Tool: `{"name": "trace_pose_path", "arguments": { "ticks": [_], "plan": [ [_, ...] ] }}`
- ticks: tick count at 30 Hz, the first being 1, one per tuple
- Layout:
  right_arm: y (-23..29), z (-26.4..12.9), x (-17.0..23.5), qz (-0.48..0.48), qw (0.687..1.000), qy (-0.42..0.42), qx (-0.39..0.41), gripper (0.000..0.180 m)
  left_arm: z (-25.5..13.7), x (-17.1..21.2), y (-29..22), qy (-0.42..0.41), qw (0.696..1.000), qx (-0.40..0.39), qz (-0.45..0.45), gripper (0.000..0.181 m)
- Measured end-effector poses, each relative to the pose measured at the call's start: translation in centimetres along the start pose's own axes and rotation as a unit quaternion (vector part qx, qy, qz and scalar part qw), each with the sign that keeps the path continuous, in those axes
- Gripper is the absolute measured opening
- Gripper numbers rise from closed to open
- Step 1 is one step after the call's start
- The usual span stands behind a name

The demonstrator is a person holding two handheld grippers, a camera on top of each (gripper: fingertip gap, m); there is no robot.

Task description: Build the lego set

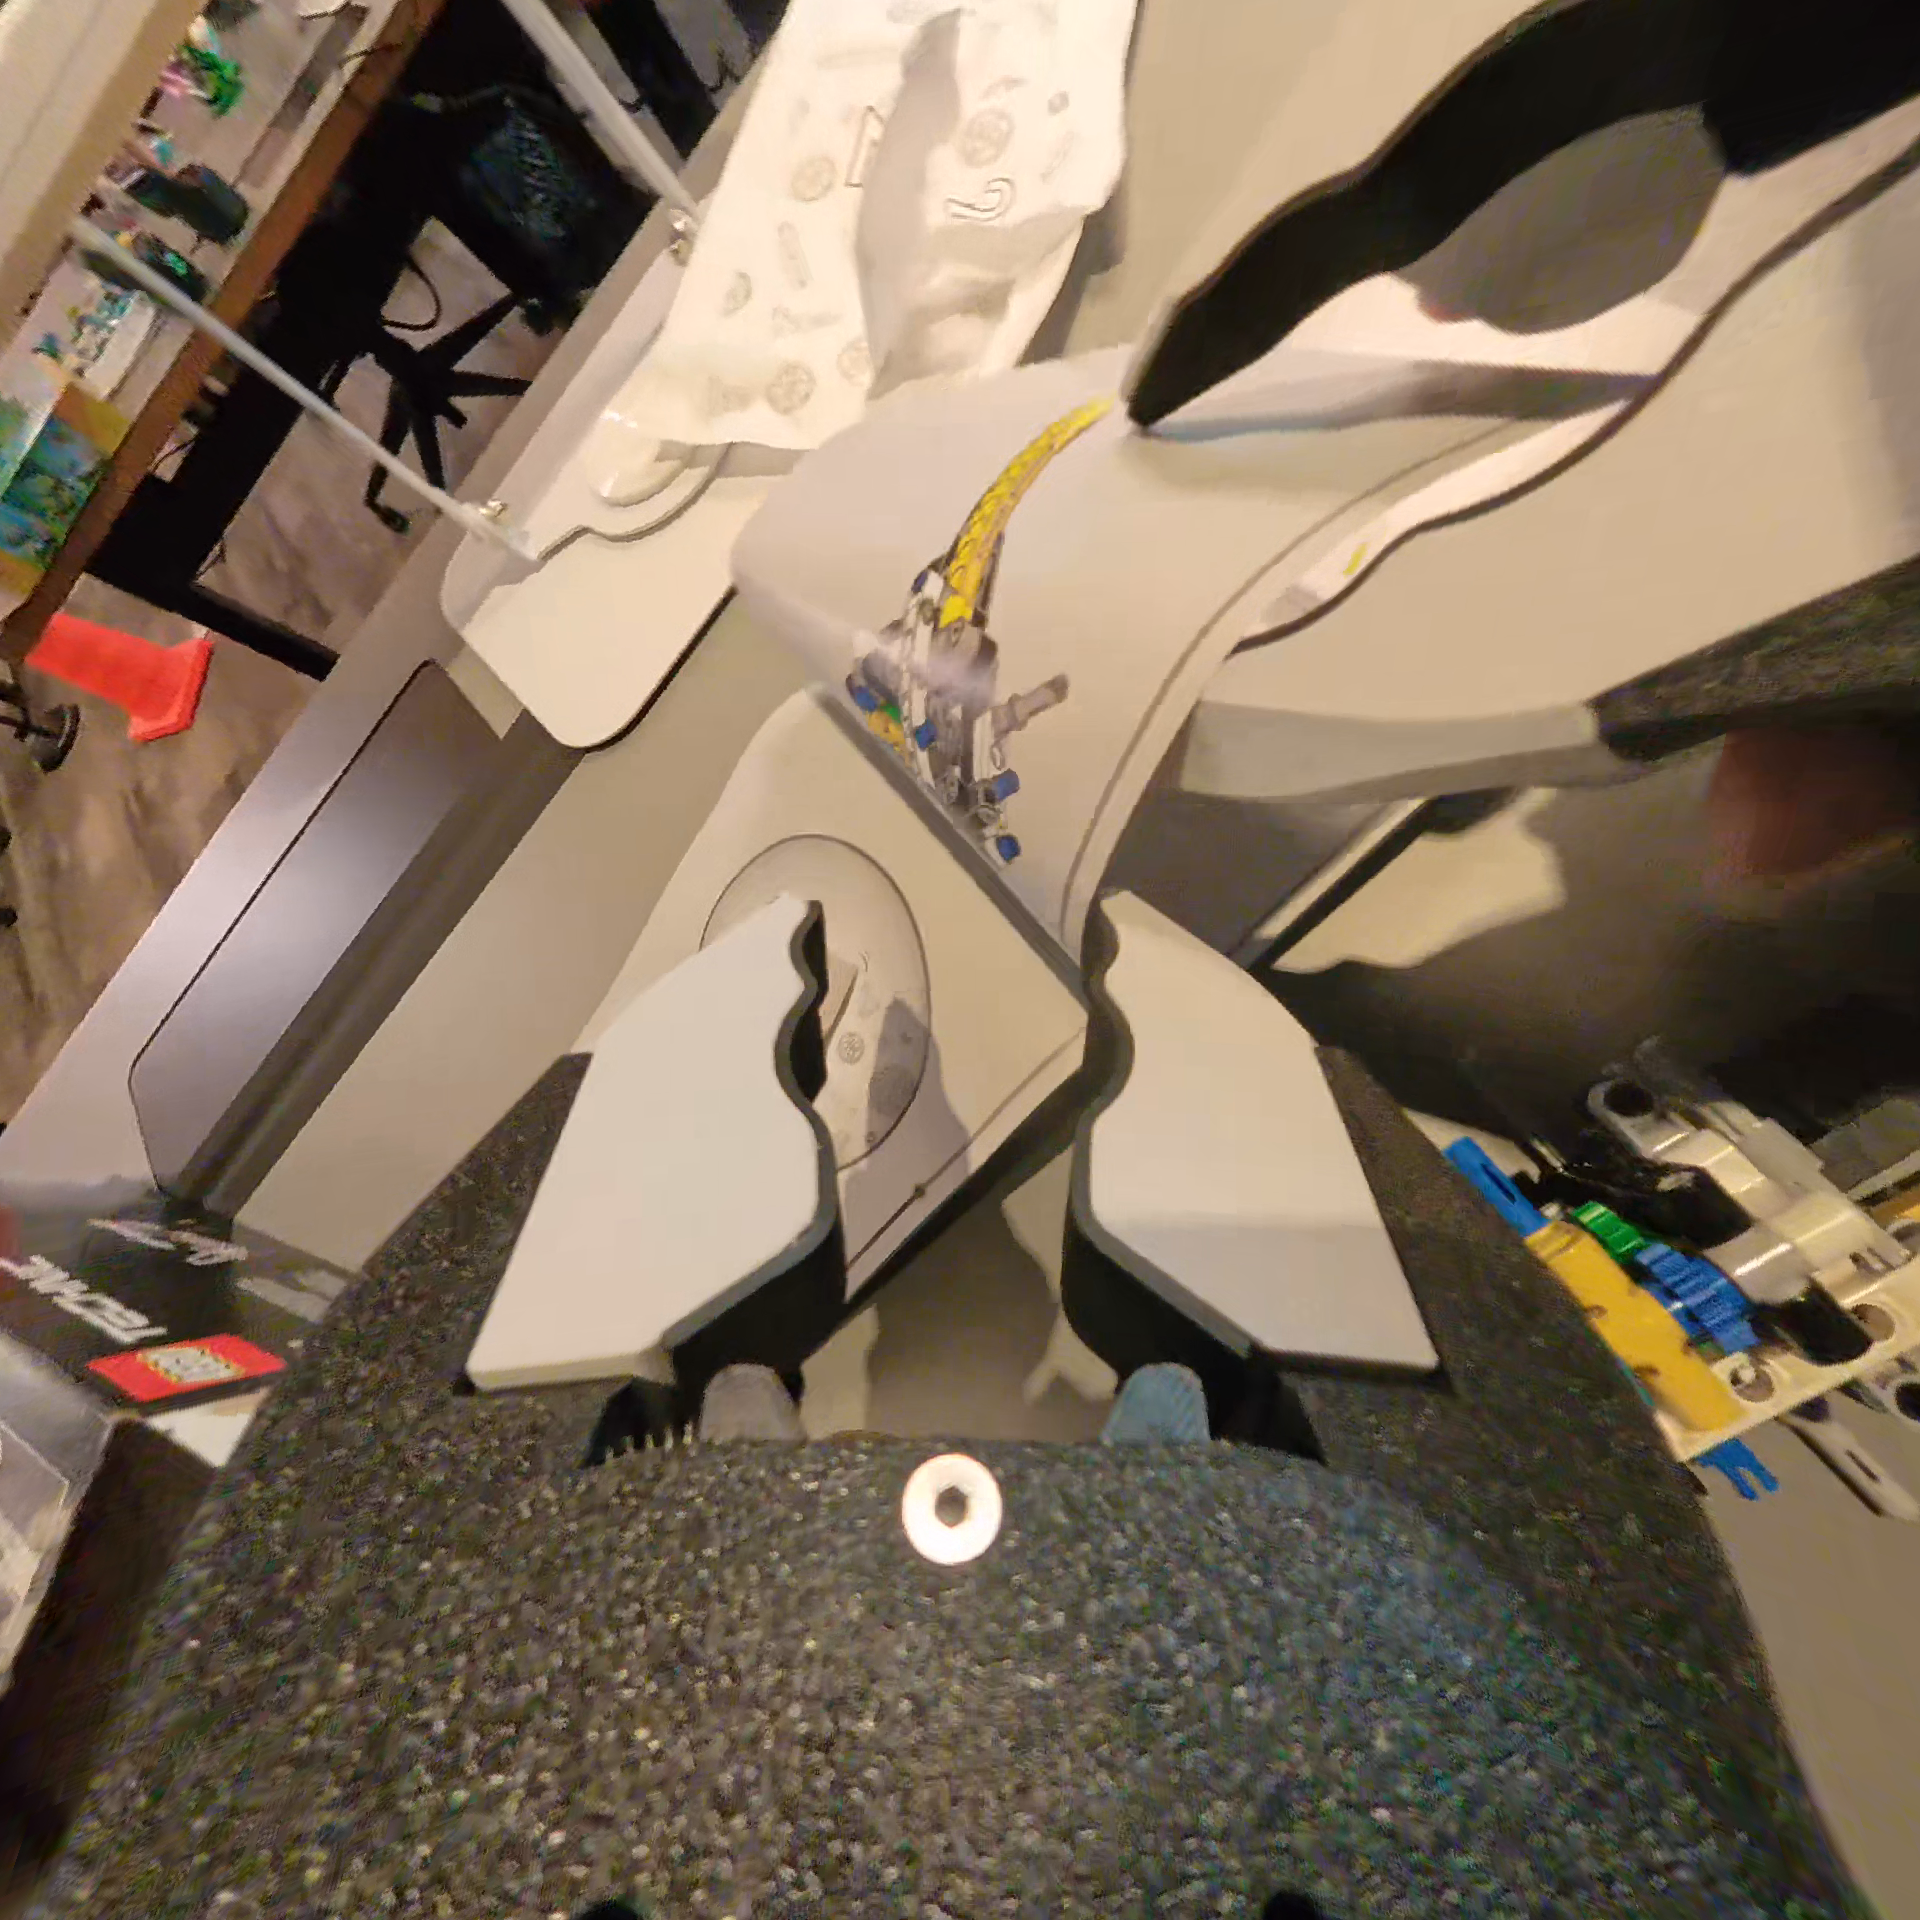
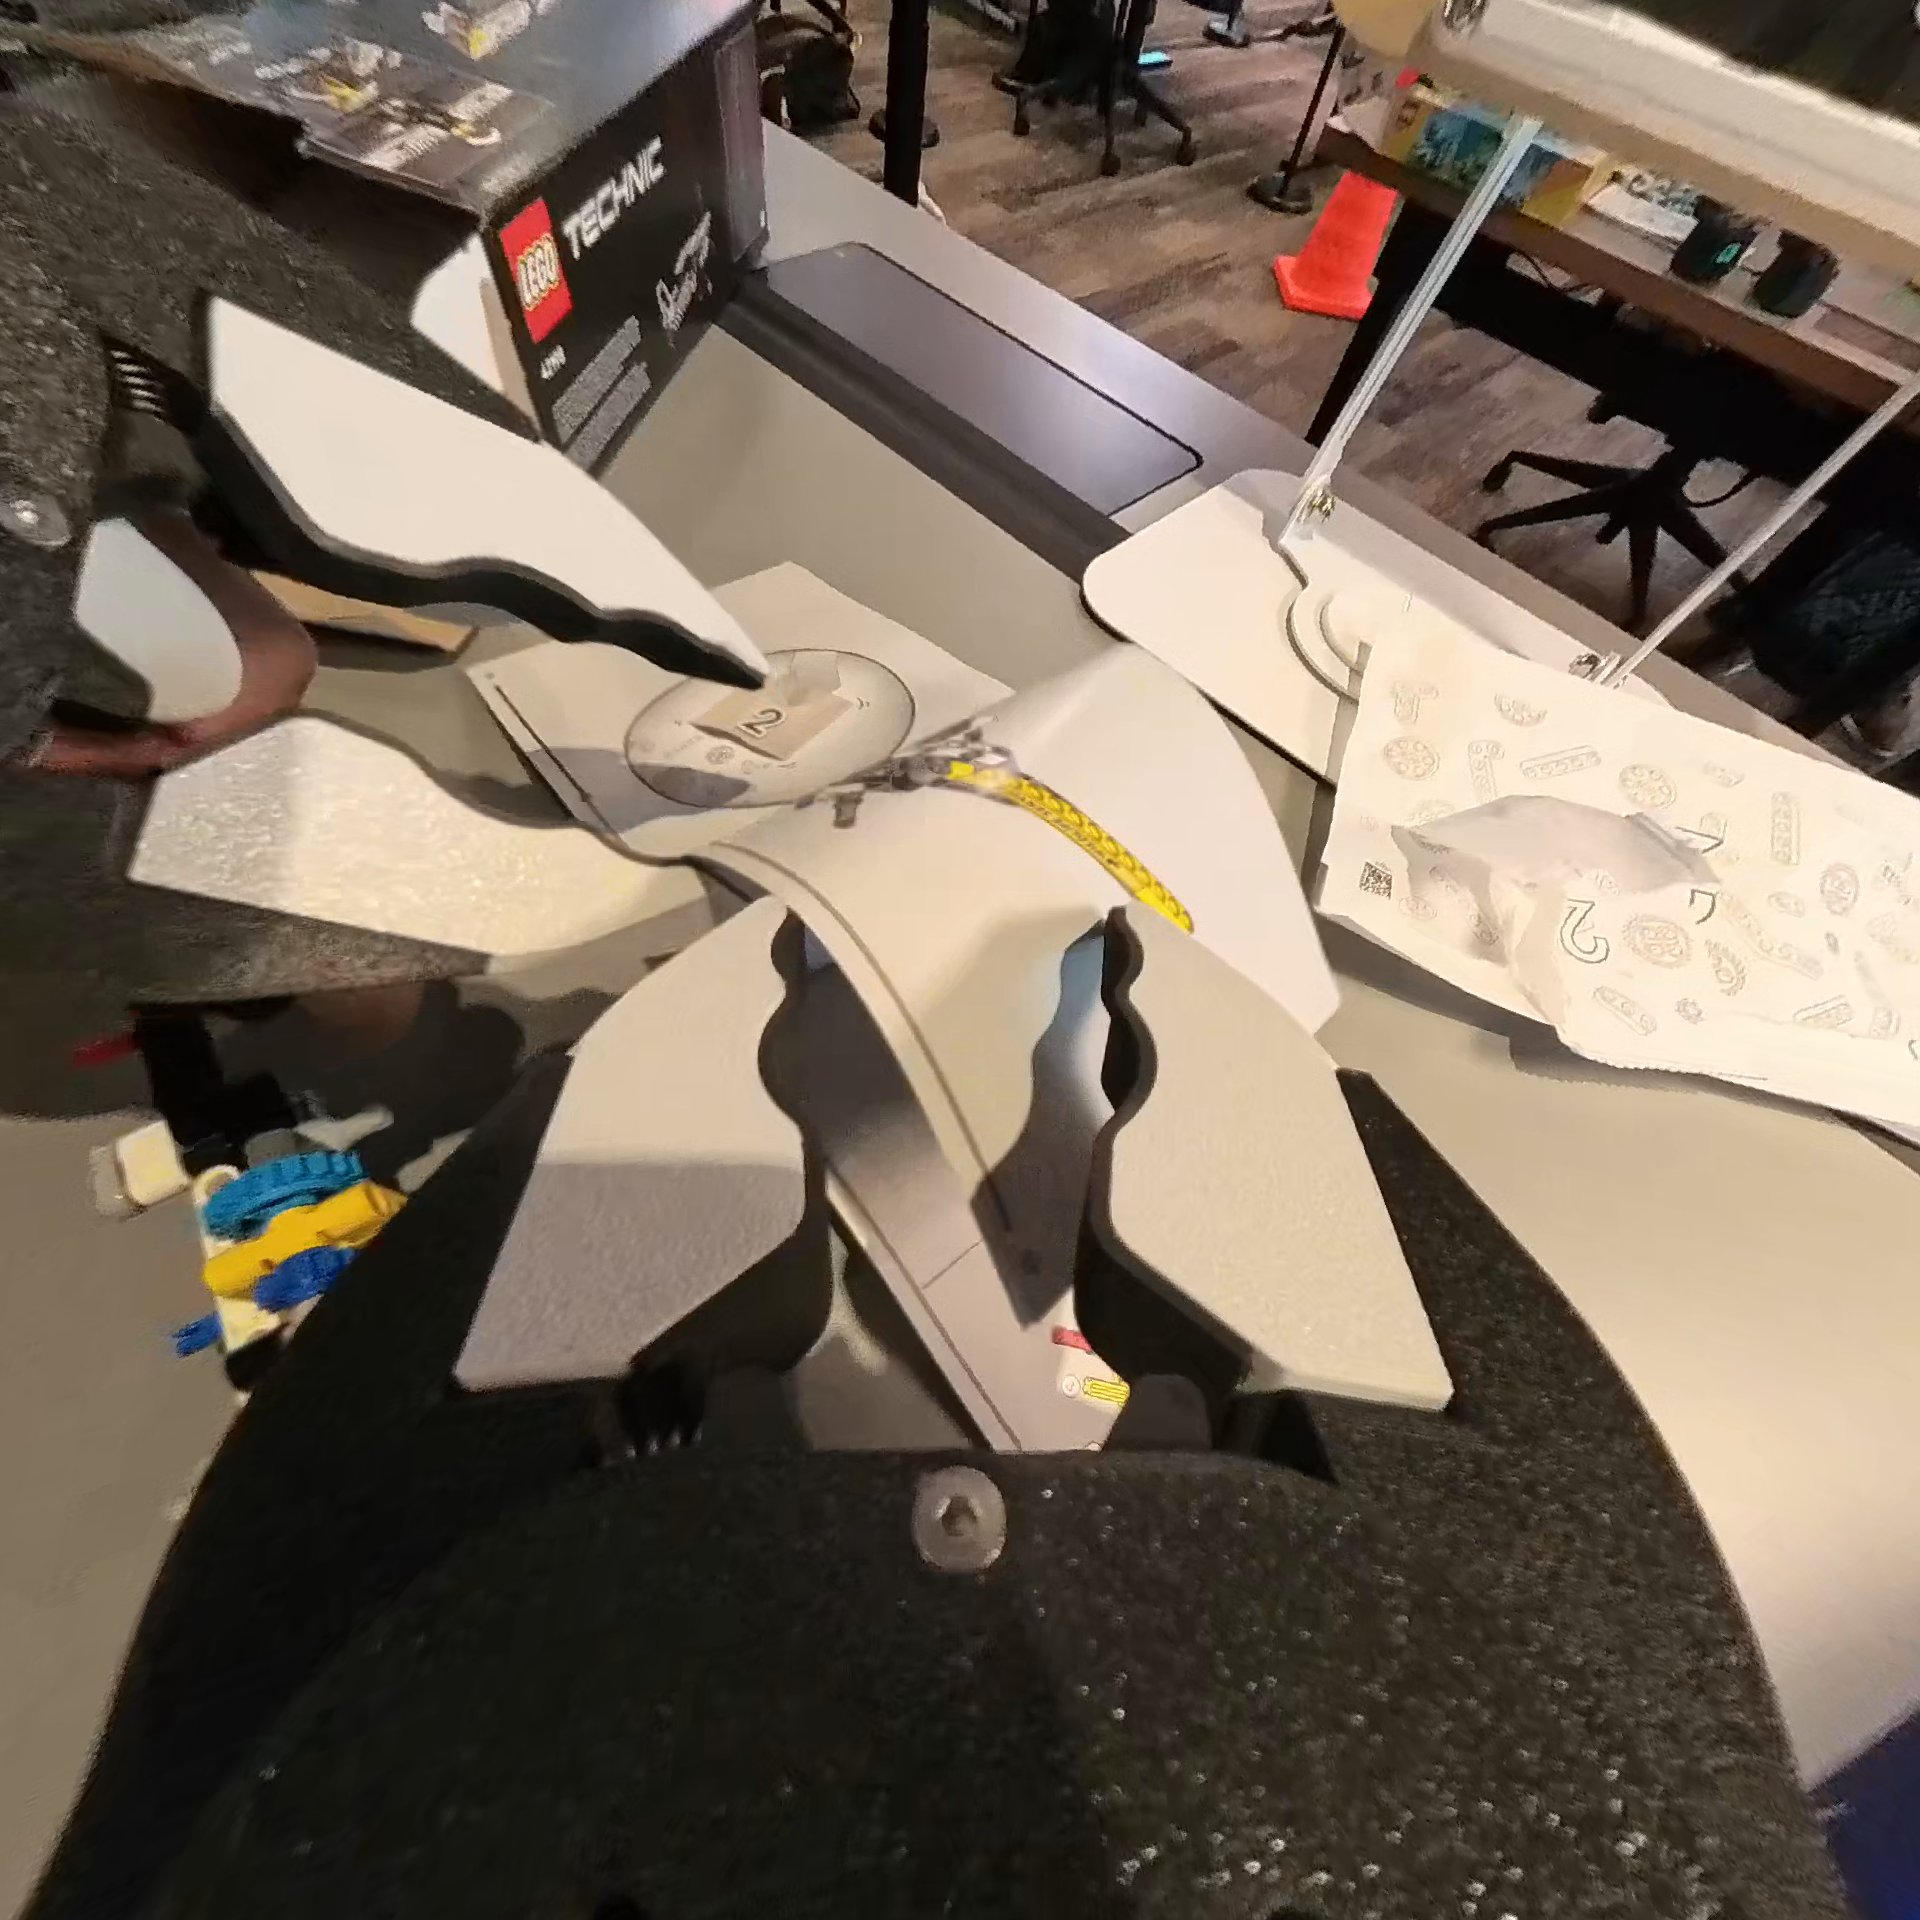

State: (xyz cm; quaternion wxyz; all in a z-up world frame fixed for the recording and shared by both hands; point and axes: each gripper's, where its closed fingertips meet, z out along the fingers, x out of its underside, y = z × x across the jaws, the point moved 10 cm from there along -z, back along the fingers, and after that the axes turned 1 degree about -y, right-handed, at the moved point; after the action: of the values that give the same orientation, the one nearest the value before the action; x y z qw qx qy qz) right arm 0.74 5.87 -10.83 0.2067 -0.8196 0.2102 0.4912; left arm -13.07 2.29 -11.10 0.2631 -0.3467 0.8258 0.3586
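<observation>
The instruction booklet (image 2: pixel 582 717) lies open on the grey table. One page (image 2: pixel 1049 831) is lifted and curls up, passing between the fingers of my right gripper (image 2: pixel 951 935), which stand wide apart and do not clamp it. My left gripper (image 1: pixel 956 987) is open over the booklet's lower page (image 1: pixel 966 1049); in the right wrist view one of its fingertips (image 2: pixel 743 665) rests on that page. The right gripper also shows in the left wrist view (image 1: pixel 1164 582), around the curled page (image 1: pixel 1122 582). A partly built yellow, blue and white Lego assembly (image 1: pixel 1714 1247) lies beside the booklet (image 2: pixel 281 1236).
The black Lego box (image 2: pixel 613 270) stands behind the booklet, and shows at the left wrist view's lower left (image 1: pixel 156 1351). A torn printed paper bag (image 2: pixel 1621 883) lies on the right by a white lamp base (image 2: pixel 1216 582). An orange cone (image 2: pixel 1335 249) and chairs are on the floor beyond.
</observation>
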Motion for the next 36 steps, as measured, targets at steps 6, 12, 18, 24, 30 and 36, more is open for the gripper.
{"name": "trace_pose_path", "arguments": {
  "ticks": [6, 12, 18, 24, 30, 36],
  "plan": [
    [0.2, -1.7, -0.2, -0.004, 0.999, -0.036, 0.001, 0.056, -0.7, 0.9, 1.1, -0.028, 0.997, -0.016, -0.073, 0.047],
    [0.1, -3.8, 1.5, 0.004, 0.997, -0.075, 0.02, 0.056, -1.4, 2.4, 3.1, -0.084, 0.979, 0.011, -0.183, 0.035],
    [0.0, -3.6, 3.0, 0.01, 0.997, -0.072, 0.018, 0.053, -1.3, 3.6, 4.1, -0.114, 0.958, 0.073, -0.253, 0.022],
    [-0.6, -3.0, 3.8, 0.028, 0.997, -0.067, 0.009, 0.051, -1.7, 3.7, 4.5, -0.143, 0.951, 0.075, -0.263, 0.01],
    [-0.4, -2.7, 4.2, 0.028, 0.997, -0.067, 0.002, 0.049, -2.2, 3.9, 5.2, -0.176, 0.944, 0.063, -0.273, 0.007],
    [-0.1, -2.5, 4.7, 0.023, 0.997, -0.067, -0.005, 0.047, -2.3, 4.1, 5.4, -0.193, 0.942, 0.052, -0.268, 0.007]
  ]
}}
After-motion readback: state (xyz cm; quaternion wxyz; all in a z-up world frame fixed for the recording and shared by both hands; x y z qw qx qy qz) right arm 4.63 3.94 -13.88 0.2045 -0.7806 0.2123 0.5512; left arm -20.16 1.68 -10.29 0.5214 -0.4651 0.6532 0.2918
